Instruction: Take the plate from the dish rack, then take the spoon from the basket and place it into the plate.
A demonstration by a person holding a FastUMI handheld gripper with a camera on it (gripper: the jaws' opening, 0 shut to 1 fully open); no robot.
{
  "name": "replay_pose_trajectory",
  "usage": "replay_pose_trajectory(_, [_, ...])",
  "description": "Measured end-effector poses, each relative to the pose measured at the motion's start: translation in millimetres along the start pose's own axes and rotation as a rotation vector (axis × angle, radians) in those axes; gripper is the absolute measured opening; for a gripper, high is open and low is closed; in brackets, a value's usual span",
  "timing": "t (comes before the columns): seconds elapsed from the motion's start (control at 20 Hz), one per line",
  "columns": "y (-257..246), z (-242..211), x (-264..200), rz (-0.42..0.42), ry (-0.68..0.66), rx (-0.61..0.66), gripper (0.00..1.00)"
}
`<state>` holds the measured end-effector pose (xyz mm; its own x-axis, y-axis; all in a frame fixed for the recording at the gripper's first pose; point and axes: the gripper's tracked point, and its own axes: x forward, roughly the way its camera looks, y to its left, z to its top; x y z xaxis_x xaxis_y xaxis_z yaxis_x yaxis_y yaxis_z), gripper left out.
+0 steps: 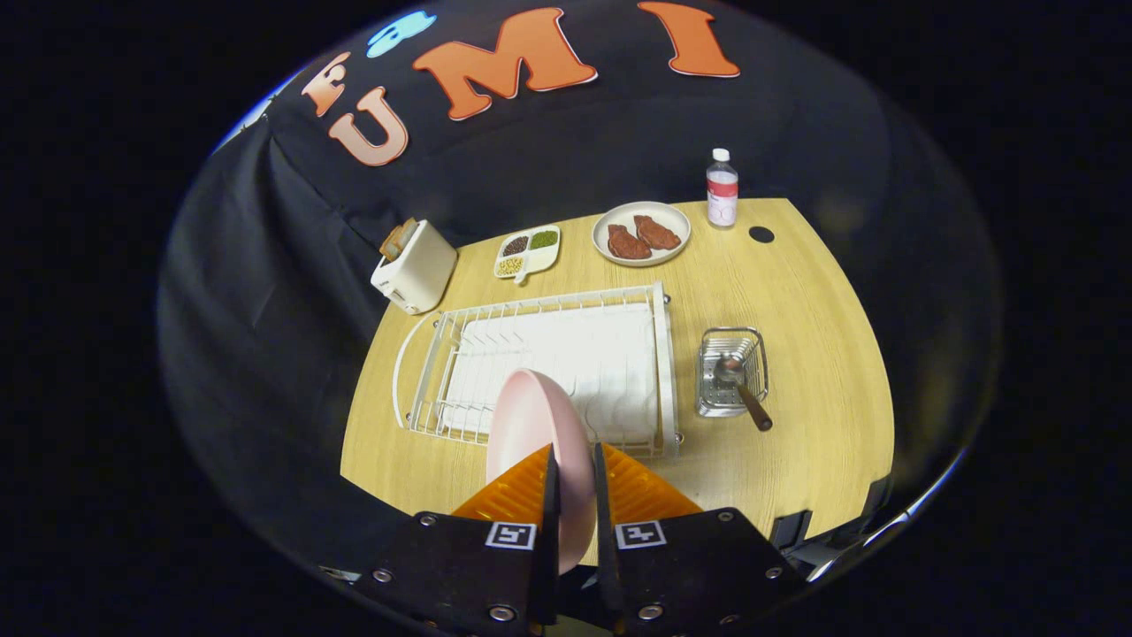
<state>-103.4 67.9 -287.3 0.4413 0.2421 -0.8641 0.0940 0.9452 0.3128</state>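
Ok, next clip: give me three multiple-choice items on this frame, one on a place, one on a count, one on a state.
1. Where does the spoon lie?
A. In the metal basket right of the dish rack
B. On the plate of meat
C. Inside the toaster

2. How many pieces of meat are on the round plate at the table's far side?
A. One
B. Two
C. Four

3. What is the claw doing?
A. Open, holding nothing
B. Shut on the spoon
C. Shut on the pink plate

Answers: 1 A, its bowl sits in the basket and its handle pokes out over the near rim. 2 B, two brown pieces lie side by side. 3 C, both fingers press the plate's edge, held upright over the rack.
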Motion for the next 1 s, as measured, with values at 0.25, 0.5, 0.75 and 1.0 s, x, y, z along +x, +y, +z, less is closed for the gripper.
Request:
replay_pose_trajectory(0.25, [-9,-44,-1,0.027,0.034,0.027,0.18])
replay_pose_trajectory(0.5, [-26,-85,11,0.032,0.073,0.043,0.19])
replay_pose_trajectory(0.75, [-47,-120,39,0.037,0.114,0.115,0.19])
replay_pose_trajectory(1.0, [-48,-139,57,0.065,0.118,0.162,0.18])
